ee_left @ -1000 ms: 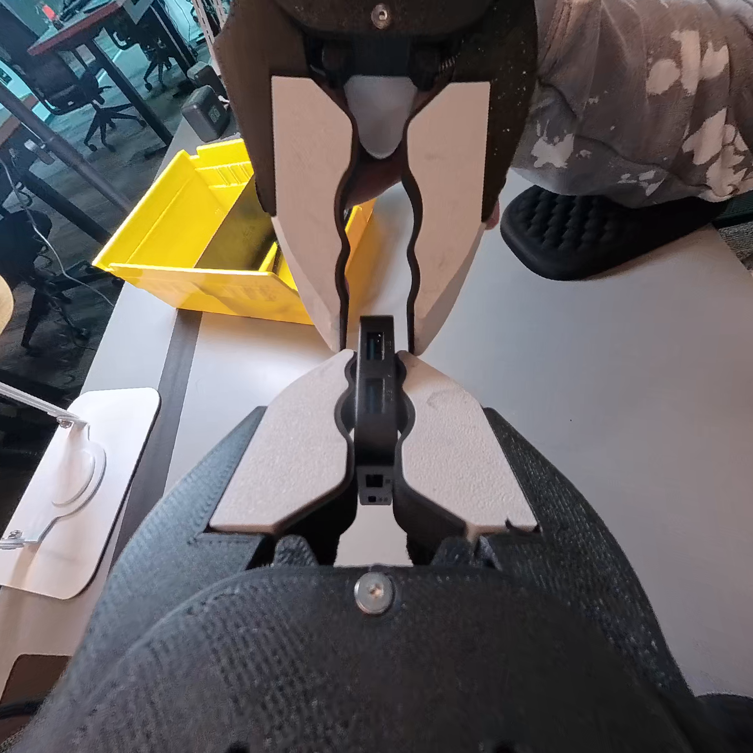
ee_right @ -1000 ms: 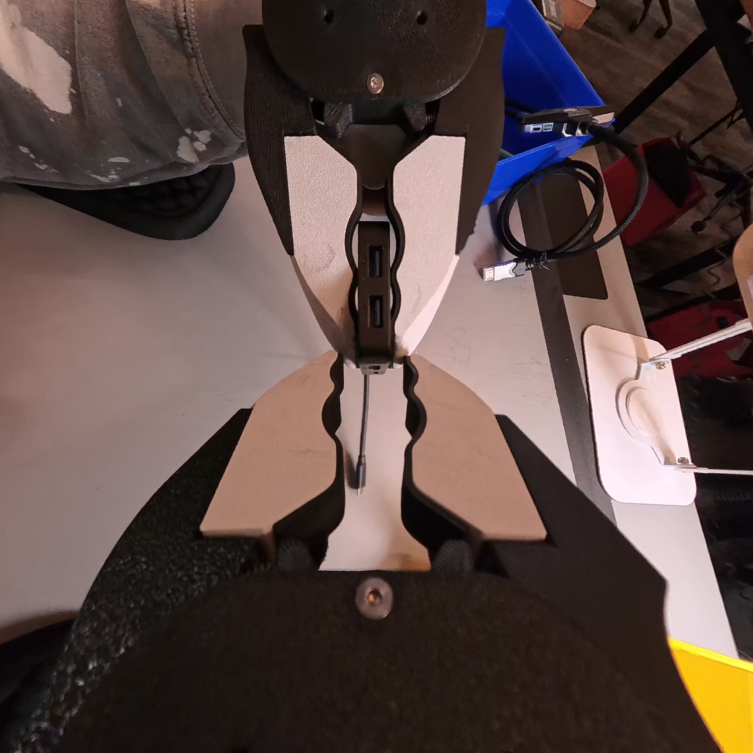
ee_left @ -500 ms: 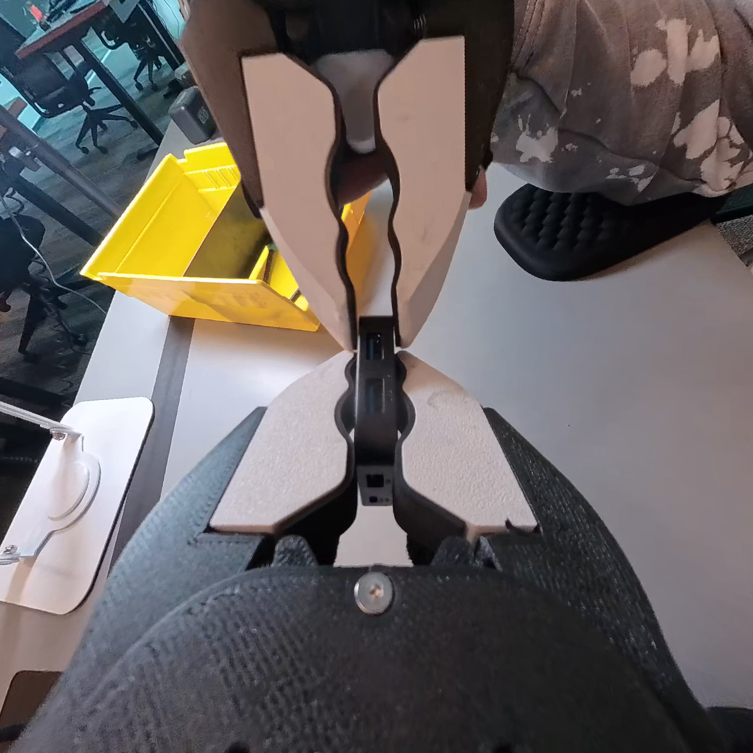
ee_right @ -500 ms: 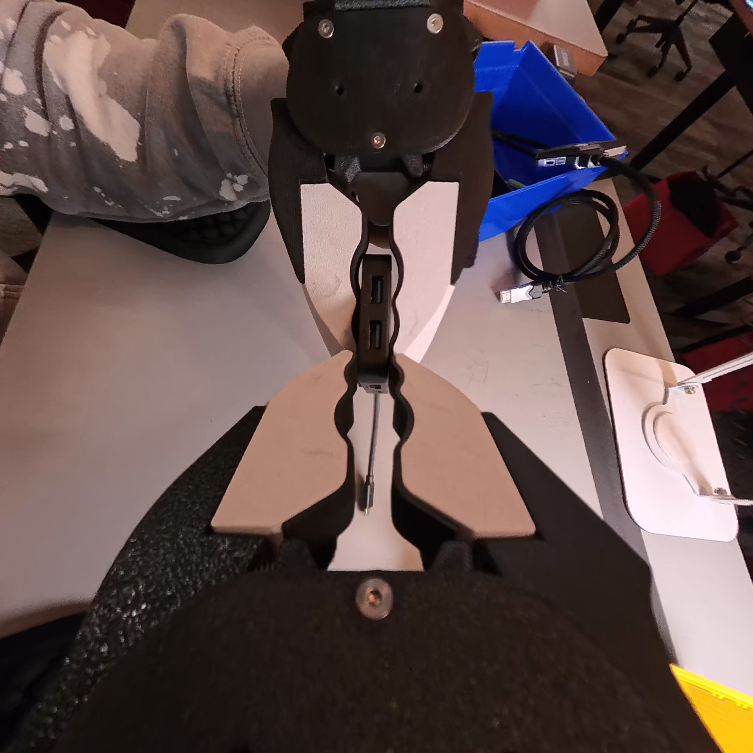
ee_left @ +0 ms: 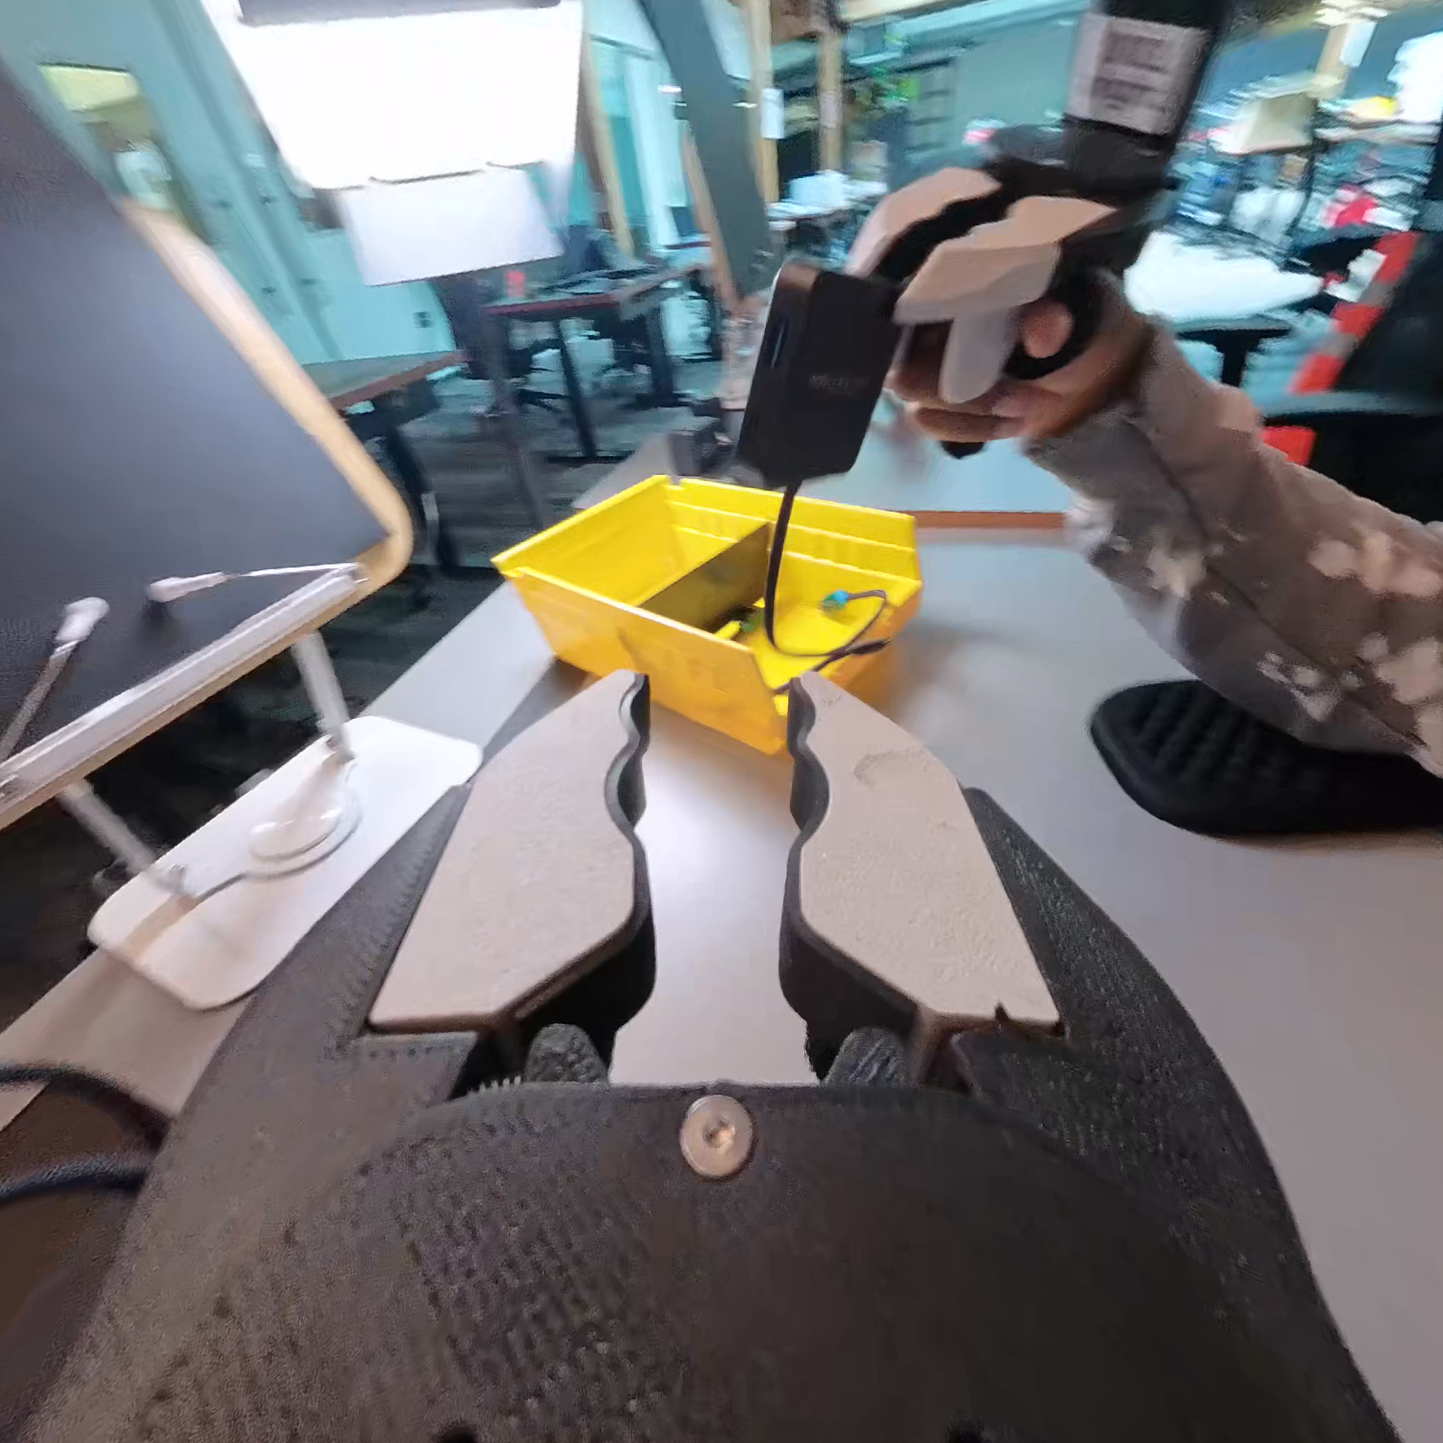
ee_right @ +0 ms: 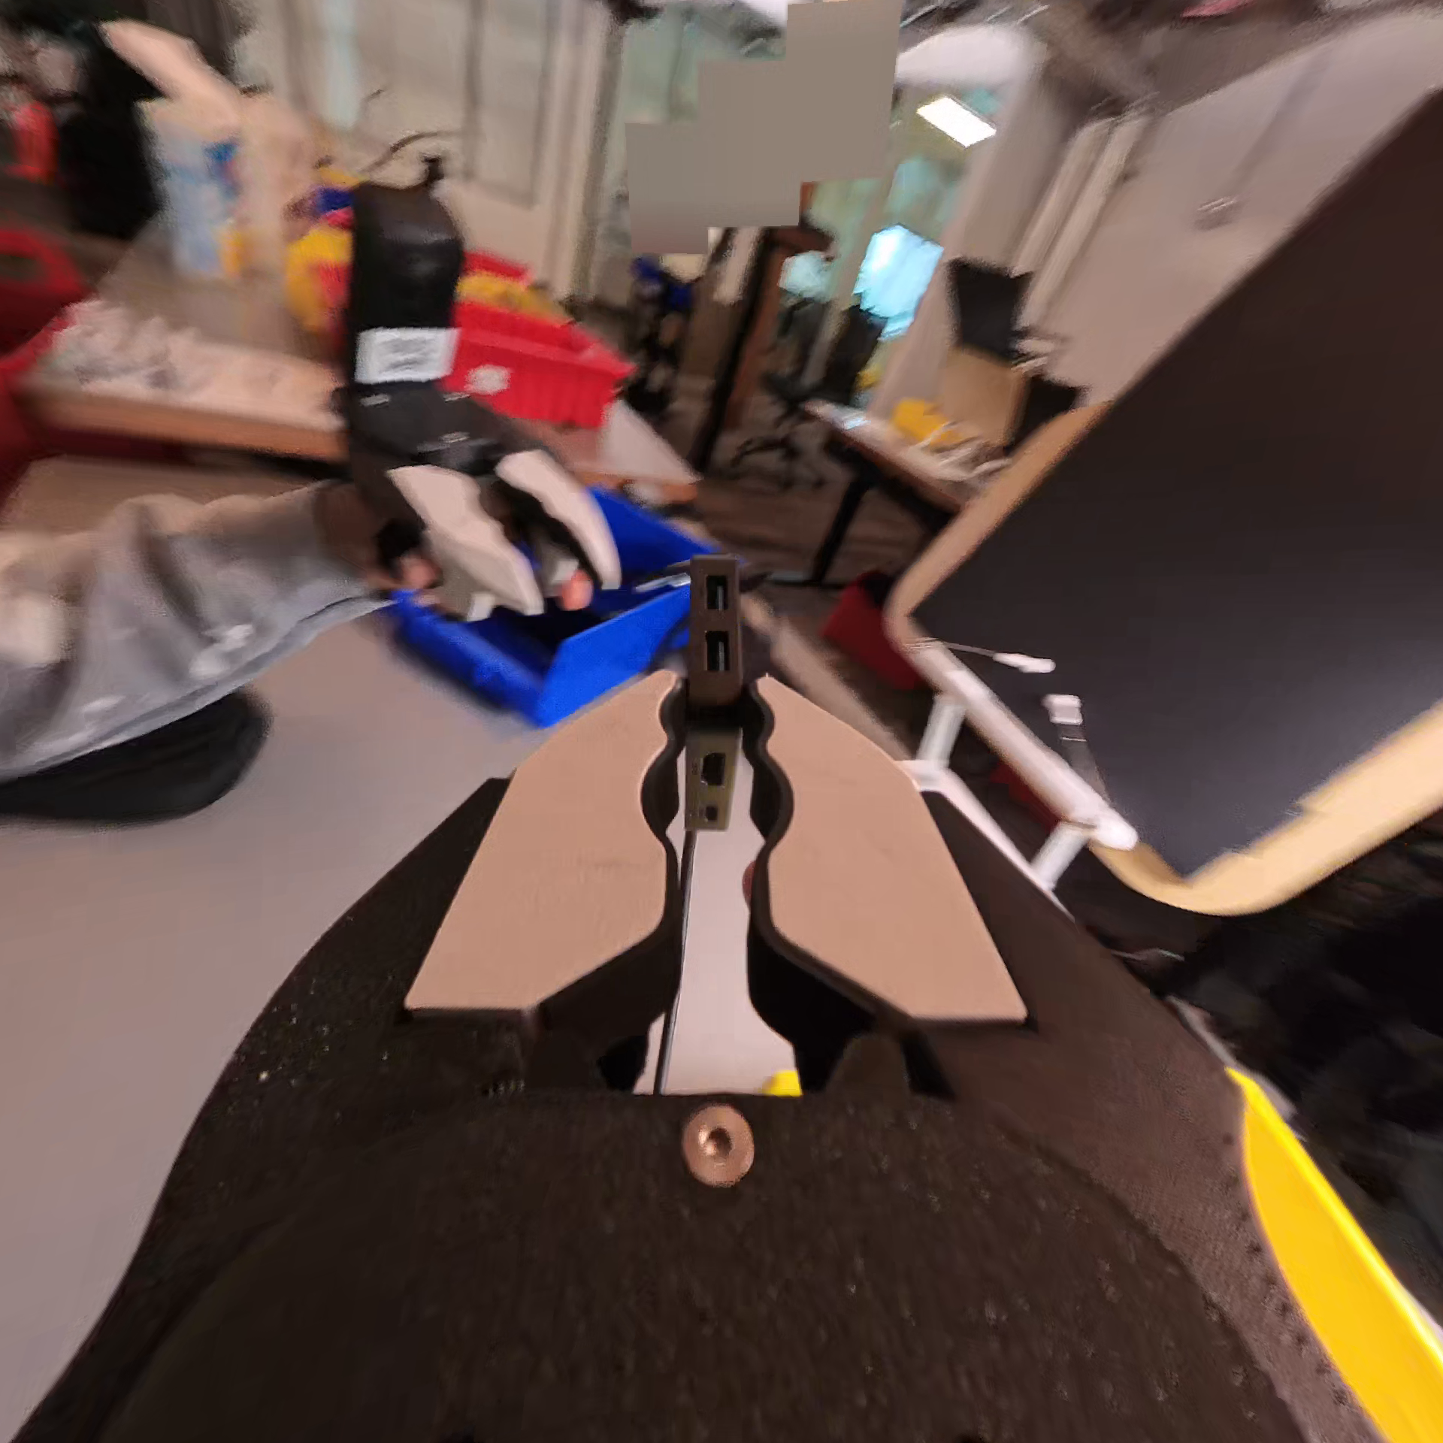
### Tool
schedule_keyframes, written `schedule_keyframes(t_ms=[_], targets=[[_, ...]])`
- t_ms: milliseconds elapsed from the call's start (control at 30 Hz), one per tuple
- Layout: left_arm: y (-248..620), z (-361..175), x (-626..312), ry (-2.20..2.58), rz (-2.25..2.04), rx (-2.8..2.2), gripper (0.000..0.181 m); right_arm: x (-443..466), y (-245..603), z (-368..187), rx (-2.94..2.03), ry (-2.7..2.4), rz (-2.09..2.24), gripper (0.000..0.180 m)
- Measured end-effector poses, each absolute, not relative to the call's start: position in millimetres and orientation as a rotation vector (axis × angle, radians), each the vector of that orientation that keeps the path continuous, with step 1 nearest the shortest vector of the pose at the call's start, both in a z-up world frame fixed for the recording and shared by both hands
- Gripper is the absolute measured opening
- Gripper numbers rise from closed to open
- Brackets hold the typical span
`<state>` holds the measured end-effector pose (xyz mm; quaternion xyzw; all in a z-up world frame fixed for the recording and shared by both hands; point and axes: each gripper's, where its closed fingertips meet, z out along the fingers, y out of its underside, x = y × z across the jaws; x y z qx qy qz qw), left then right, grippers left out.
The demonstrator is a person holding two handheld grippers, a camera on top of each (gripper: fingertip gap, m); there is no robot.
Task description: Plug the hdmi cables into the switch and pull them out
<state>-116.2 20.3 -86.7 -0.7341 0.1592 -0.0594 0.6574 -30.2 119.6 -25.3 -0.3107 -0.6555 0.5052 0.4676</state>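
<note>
The black switch (ee_right: 718,617) is a small box with two ports on its narrow side. My right gripper (ee_right: 714,687) is shut on it and holds it upright in the air. In the left wrist view the switch (ee_left: 820,367) hangs from my right gripper (ee_left: 890,289) above the yellow bin, its thin black lead (ee_left: 777,578) trailing down into the bin. My left gripper (ee_left: 717,703) is open and empty, low over the grey table (ee_left: 1093,976). It also shows in the right wrist view (ee_right: 562,589), apart from the switch. No HDMI cable shows clearly.
A yellow bin (ee_left: 625,617) stands on the table's far edge, and a blue bin (ee_right: 507,664) at the other end. A black wrist rest (ee_left: 1249,765) lies under a sleeved arm (ee_left: 1288,593). A dark tilted board (ee_left: 156,390) stands on a white base (ee_left: 258,851).
My left gripper has let go of the switch, opened and drawn back. My right gripper has shut on the switch and lifted it off the table.
</note>
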Motion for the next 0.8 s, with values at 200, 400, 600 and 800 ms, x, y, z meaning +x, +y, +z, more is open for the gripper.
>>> schedule_keyframes(t_ms=[200, 400, 600, 800], targets=[[7.6, -67.6, -160.1, 0.104, -0.140, -1.599, 0.032, -50.6, 217.7, 6.4, -0.881, -1.225, 0.994, 0.012], [-7.0, -55.2, -175.4, 0.052, -0.100, -1.564, 0.032, -106.7, 304.2, -21.2, -0.905, -1.446, 0.622, 0.013], [-22.2, -54.4, -200.0, -0.021, 0.006, -1.593, 0.032, -117.9, 366.5, -120.5, -1.111, -1.661, 0.390, 0.013], [-37.8, -52.8, -219.5, -0.081, 0.075, -1.601, 0.032, -102.9, 365.3, -200.4, -1.308, -1.795, 0.262, 0.014]])
